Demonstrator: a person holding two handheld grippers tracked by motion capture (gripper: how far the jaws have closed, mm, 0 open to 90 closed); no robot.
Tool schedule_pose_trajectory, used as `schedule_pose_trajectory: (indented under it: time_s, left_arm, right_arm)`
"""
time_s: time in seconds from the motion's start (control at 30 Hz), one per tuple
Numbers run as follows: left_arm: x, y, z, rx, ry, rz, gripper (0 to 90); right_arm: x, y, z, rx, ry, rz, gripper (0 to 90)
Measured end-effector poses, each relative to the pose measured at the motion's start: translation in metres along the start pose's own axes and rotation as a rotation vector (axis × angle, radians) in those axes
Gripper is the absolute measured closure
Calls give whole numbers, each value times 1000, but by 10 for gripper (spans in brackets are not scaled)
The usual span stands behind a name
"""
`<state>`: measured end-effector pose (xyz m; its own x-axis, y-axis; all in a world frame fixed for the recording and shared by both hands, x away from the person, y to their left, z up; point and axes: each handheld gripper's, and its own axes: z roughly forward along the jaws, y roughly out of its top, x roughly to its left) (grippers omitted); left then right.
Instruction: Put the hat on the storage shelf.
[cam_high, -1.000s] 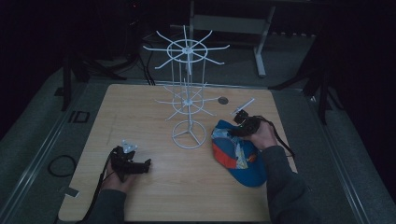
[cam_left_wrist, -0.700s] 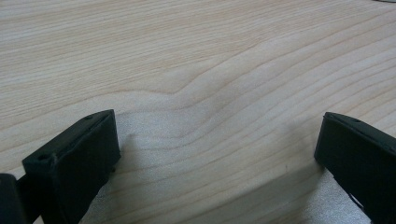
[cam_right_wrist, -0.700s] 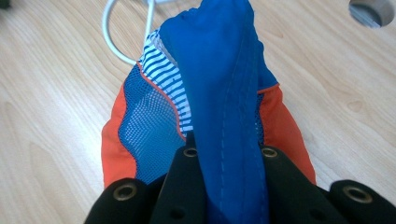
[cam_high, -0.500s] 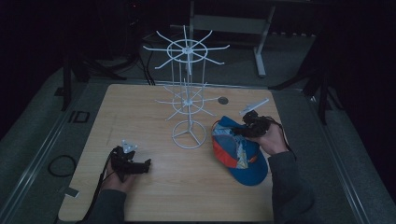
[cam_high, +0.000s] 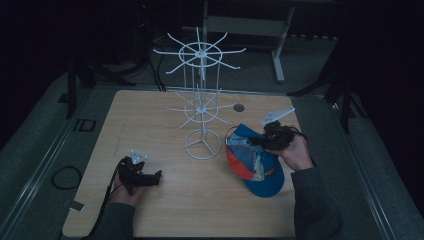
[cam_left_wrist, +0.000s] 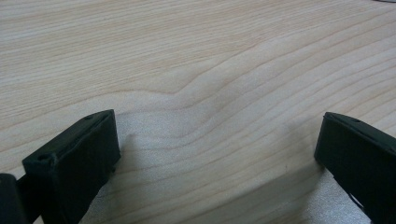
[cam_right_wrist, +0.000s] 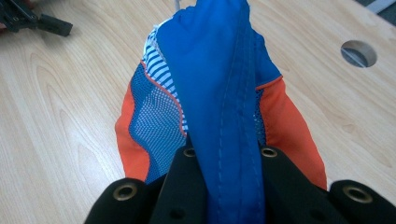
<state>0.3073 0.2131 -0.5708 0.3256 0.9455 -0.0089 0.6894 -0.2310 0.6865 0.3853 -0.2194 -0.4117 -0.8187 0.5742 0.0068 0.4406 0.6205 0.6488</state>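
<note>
Since a second ago the right hand has carried its pinch of the cap away from the wire rack, toward the table's right edge. Largest is the wooden table (cam_high: 150, 115), with the white wire rack (cam_high: 201, 95) standing near its middle. Right of the rack's base lies the blue and orange cap (cam_high: 252, 162), partly lifted at its far side. The right gripper (cam_right_wrist: 229, 186) is clamped on a fold of its blue cloth. The left gripper (cam_high: 156, 175) rests on the tabletop, jaws wide apart, nothing between them.
</note>
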Motion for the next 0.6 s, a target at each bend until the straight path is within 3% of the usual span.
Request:
schedule_pose_trajectory:
  time_s: [0.6]
  left_arm:
    - [0,0,0,3,-1,0,0]
  right_arm:
    - [5,1,-21,-93,3,3,881]
